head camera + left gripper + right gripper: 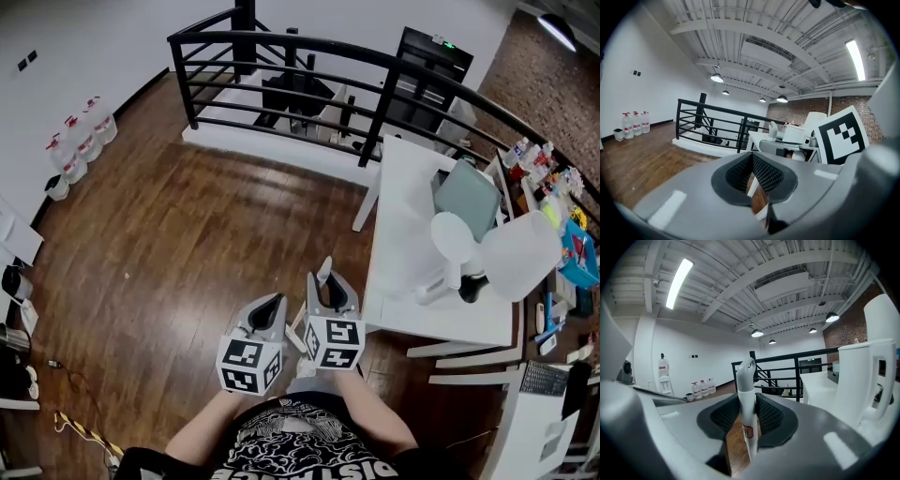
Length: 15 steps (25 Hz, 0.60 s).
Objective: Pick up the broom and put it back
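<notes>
The broom shows only as a thin white handle with a grey hooked tip (324, 270), standing upright between the jaws of my right gripper (329, 284). In the right gripper view the pads close on both sides of the handle (746, 394), which carries a small red label. The broom's head is hidden below my hands. My left gripper (271, 306) hangs just left of the right one, its jaws together with nothing in them. In the left gripper view, a slit under the meeting pads (764, 174) shows wood floor and a white strip.
A white table (403, 234) stands close on the right, with a white fan-like appliance (469, 248) and a tall white jug (869, 376) on it. A black railing (309, 56) runs across the far side. Water bottles (80, 141) line the left wall. Brown wood floor (187, 244) lies ahead.
</notes>
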{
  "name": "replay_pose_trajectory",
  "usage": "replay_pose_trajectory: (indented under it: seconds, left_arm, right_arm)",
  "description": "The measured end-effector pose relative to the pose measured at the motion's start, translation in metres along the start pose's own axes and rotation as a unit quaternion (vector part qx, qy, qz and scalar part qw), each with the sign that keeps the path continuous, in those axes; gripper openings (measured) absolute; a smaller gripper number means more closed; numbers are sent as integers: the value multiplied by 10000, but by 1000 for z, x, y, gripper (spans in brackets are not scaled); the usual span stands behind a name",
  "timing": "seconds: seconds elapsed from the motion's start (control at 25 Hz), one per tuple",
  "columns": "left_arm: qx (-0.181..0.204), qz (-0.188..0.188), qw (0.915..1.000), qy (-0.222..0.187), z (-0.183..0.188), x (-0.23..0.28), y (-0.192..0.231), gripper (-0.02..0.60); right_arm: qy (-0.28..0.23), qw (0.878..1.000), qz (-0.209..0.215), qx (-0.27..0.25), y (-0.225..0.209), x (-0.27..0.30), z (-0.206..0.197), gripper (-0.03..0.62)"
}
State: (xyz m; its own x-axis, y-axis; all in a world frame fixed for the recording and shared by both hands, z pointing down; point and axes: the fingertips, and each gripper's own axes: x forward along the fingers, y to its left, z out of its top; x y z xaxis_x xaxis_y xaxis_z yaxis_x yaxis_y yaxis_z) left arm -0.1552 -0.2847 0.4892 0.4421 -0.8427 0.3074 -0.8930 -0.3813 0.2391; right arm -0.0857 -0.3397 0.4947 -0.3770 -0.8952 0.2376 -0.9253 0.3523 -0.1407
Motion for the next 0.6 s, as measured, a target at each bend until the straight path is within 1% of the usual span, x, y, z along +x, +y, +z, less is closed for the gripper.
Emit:
replay_pose_trajectory:
  seconds: [0.2,0.4,0.48,0.6]
  left_arm:
    - [19,-16,10000,33,0,1,-1,6]
    - [40,-51,10000,60,-1,3,-5,6]
    - [49,-59,9999,75,-2,3,-6,6]
    - [43,-62,9999,104,-3,5,-6,6]
  right_arm:
    - [172,9998,-20,54,-1,3,-19,98]
    - [439,9989,-75,119,-10,6,-45,98]
    - [446,9989,-84,122,-12,6,-53,98]
    - [385,9992,-52,38,-15,8,-54,98]
